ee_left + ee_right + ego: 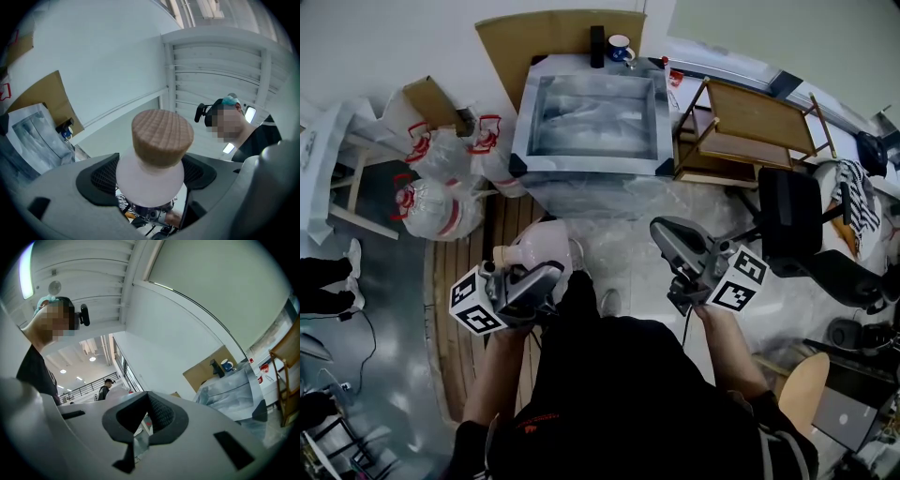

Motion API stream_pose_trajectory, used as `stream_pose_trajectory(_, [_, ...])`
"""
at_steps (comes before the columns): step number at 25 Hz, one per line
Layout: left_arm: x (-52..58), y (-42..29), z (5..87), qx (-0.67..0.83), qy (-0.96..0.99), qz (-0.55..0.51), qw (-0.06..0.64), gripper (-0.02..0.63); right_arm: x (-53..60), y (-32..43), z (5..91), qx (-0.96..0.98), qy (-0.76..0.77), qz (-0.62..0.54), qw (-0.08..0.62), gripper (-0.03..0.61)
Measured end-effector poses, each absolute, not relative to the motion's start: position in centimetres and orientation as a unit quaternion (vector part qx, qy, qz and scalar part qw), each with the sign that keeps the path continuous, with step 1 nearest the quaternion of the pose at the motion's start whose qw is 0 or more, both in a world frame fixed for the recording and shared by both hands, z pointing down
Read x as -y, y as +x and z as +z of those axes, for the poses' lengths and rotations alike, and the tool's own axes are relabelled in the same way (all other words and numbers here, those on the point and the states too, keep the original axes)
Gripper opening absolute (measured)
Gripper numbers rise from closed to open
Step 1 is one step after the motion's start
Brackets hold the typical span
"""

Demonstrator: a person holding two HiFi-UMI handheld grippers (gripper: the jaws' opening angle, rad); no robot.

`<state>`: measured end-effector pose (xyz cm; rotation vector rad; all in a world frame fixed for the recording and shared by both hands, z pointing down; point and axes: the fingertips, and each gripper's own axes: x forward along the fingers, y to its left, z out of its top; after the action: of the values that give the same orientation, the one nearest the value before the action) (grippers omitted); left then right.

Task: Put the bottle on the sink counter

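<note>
The left claw [542,278] grips the bottle [541,247] by its neck. The sink table [522,117] lies at twelve o'clock, well apart. The right claw [664,232] is clenched, empty.

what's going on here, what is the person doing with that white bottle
A person stands a little back from the sink with a gripper in each hand. The left gripper is shut on the neck of a white bottle, just below its wooden stopper. The right gripper is shut with nothing in it, held up alongside. The bottle is not yet on the sink counter, where a blue mug stands at the back edge.
</note>
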<state>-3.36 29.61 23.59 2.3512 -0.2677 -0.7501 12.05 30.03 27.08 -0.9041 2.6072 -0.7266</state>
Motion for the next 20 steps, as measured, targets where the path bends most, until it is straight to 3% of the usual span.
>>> stream_pose_trajectory(20, [-9.3, -6.5, 26.2, 0.099, 0.893, -0.27, 0.347, 0.379, -10.5, 8.7, 29.6, -0.892, -0.332, -0.276, 0.131, 0.003])
